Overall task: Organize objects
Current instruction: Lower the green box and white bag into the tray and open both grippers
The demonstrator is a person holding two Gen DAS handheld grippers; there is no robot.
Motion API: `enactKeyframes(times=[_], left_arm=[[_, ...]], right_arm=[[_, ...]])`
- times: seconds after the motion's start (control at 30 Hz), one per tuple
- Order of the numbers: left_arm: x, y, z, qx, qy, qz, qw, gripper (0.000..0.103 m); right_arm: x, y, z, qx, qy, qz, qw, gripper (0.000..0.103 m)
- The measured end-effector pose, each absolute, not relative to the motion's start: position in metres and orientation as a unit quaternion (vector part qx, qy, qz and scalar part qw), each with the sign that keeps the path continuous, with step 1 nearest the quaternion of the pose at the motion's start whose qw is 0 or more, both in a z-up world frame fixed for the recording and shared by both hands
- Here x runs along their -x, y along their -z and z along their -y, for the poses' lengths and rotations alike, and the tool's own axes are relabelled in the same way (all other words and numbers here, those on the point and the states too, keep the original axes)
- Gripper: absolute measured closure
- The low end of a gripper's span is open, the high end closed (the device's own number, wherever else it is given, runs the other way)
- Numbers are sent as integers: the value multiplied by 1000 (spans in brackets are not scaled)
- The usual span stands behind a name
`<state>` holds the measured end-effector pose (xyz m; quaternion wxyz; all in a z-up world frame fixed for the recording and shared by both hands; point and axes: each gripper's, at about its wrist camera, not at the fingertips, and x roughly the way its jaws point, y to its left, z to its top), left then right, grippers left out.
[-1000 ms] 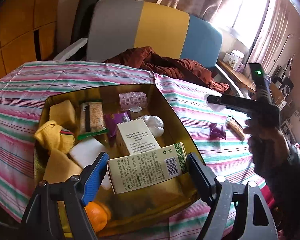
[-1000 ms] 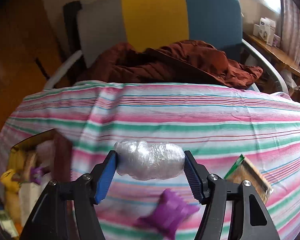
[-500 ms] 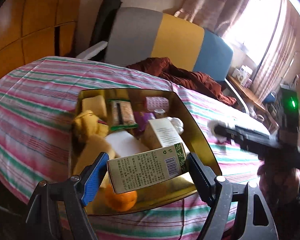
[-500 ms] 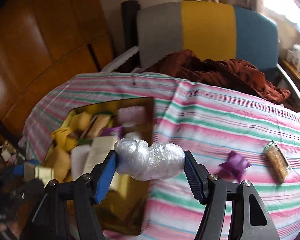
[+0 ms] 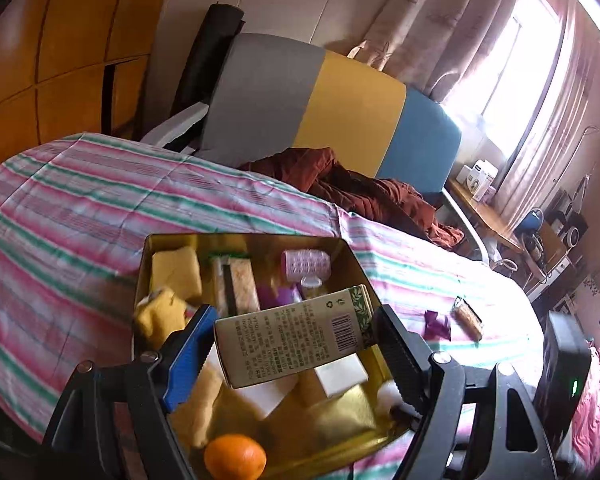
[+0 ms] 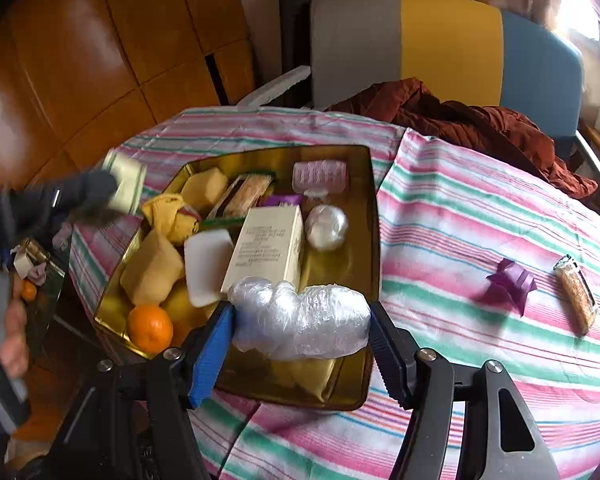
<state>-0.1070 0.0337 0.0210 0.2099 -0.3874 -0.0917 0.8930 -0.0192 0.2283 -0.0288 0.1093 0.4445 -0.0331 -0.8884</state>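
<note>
Both tools loaded over the gold tin, drops pending.
Left tool [image 5: 292, 344] clamped on green-print carton [image 5: 290, 340], held above the tin [image 5: 364, 280]; right tool [image 6: 300, 328] clamped on plastic-wrapped bundle [image 6: 300, 322] over tin's near edge. Risk: tin is crowded, so either item may land on a pile and slide out; squashy wrap could slip early. Count: 2 tools, 1 tin, 1 orange [image 6: 150, 328] left of right tool; on bench to its right 1 purple piece [image 6: 510, 284], 1 snack bar [image 6: 576, 294].

Each tool, the left tool [image 5: 292, 354] and the right tool [image 6: 300, 342], had black ribbed fingers (one faced with a blue pad), silver screws and black frames.
</note>
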Motion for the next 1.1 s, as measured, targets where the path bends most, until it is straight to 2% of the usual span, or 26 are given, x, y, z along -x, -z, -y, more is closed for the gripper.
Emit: enactKeyframes(times=[0.37, 0.5, 0.67, 0.87, 1.1], left_arm=[[164, -19, -71, 398, -896, 57, 187, 21], [180, -6, -76, 418, -887, 68, 183, 18], [175, 7, -75, 423, -884, 64, 186, 14], [145, 9, -67, 417, -891, 45, 174, 14], [113, 6, -52, 403, -901, 40, 153, 14]], right_arm=[[20, 42, -222, -462, 878, 32, 119, 35], [22, 47, -222, -465, 877, 33, 119, 24], [21, 49, -224, -462, 878, 43, 115, 17], [19, 48, -222, -461, 879, 44, 115, 16], [16, 41, -215, -453, 884, 42, 110, 10]])
